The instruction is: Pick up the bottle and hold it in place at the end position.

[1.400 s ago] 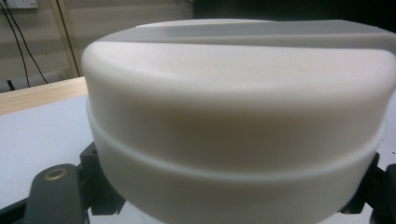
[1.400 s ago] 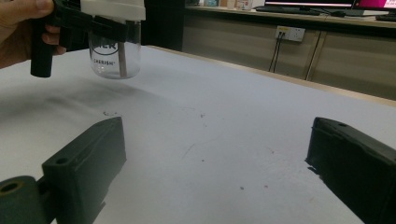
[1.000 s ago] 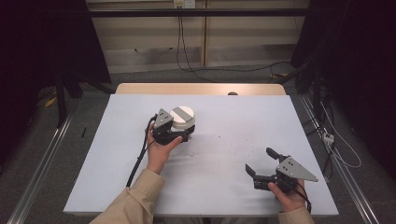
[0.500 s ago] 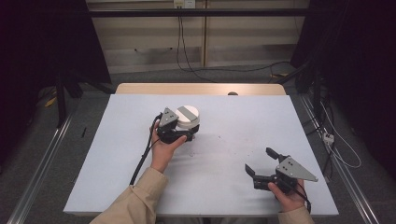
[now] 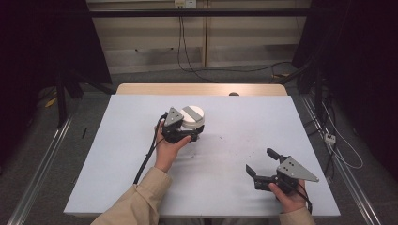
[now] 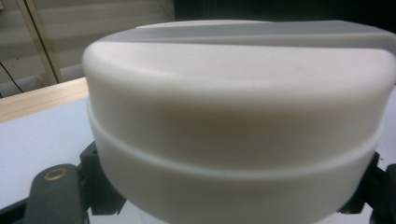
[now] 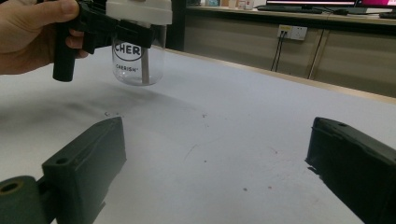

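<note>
A clear jar with dark lettering and a white lid that has a grey strip on top is near the middle of the white table. My left gripper is shut on the lid, its black jaws on either side of the rim. In the left gripper view the lid is very close, with my left gripper at its base. Whether the jar's base touches the table I cannot tell. My right gripper stands open near the front right, low over the table, with nothing between its jaws; in its own view the right gripper faces the jar.
Small dark specks mark the table surface between the two grippers. A wooden strip edges the table's far side. A black cable trails from the left gripper toward the front edge. Cables lie on the floor beyond.
My left gripper has shifted a little to the right with the jar in it. The right gripper has stayed in place.
</note>
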A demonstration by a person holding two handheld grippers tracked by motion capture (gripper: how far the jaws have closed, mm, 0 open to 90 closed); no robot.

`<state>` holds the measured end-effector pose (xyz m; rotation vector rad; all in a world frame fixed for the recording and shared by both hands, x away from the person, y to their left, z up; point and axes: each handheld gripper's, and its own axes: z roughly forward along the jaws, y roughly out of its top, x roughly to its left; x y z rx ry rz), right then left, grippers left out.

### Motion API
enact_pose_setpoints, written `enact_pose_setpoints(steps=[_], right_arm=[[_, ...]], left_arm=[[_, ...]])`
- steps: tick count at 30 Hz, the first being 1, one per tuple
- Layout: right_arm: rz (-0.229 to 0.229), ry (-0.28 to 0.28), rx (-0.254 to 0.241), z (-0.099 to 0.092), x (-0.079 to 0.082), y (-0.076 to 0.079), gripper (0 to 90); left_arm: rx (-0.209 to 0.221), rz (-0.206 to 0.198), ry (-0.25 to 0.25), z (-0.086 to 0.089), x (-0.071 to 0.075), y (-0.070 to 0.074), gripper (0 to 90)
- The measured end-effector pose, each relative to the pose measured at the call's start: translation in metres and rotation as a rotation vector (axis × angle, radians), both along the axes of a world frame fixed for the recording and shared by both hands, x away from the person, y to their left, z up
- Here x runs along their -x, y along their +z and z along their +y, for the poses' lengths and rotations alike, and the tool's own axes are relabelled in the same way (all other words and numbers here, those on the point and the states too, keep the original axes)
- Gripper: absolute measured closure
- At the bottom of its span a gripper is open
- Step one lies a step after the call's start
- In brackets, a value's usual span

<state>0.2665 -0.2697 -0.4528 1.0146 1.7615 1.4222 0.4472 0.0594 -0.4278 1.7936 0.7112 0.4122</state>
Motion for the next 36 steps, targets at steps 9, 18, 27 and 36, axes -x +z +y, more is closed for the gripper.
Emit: enact_pose_setpoints(steps=[9, 18, 27, 36], right_arm=[[0.008, -0.006, -0.004, 0.000, -0.001, -0.001, 4.2], [0.006, 0.003, -0.001, 0.001, 0.000, 0.000, 4.2], [0.005, -0.007, -0.004, 0.000, -0.001, 0.000, 4.2], [0.006, -0.005, -0.005, 0.001, 0.000, 0.000, 4.2]], left_arm=[[0.006, 0.002, -0.004, -0.005, -0.002, -0.001, 18.4], [-0.009, -0.008, -0.017, -0.012, -0.003, -0.001, 18.4], [-0.011, -0.004, -0.021, -0.017, -0.004, -0.003, 18.4], [-0.015, 0.000, -0.031, -0.020, -0.005, -0.006, 18.4]])
